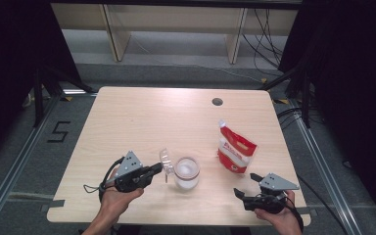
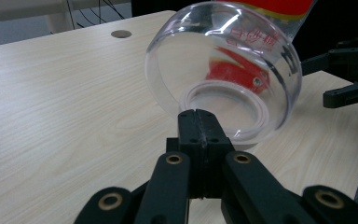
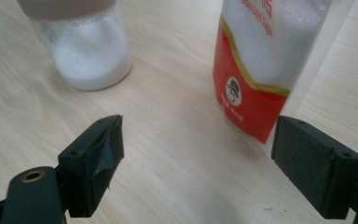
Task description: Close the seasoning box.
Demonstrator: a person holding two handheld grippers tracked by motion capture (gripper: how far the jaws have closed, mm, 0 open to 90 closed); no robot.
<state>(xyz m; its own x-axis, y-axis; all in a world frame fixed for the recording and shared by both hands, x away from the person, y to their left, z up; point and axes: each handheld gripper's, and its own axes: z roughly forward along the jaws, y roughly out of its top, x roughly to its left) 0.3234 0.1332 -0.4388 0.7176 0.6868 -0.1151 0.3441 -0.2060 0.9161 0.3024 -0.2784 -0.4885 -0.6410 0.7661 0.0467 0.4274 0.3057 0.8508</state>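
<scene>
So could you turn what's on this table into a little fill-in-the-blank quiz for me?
1. The left gripper is shut on the handle of a clear measuring ____, whose point would lie beside the jar.
2. The right gripper has jaws that stand ____, with nothing between them.
3. The red and white bag stands to the ____ of the jar in the high view.
4. The jar holds a ____ powder.

Missing words: cup; open; right; white
</scene>
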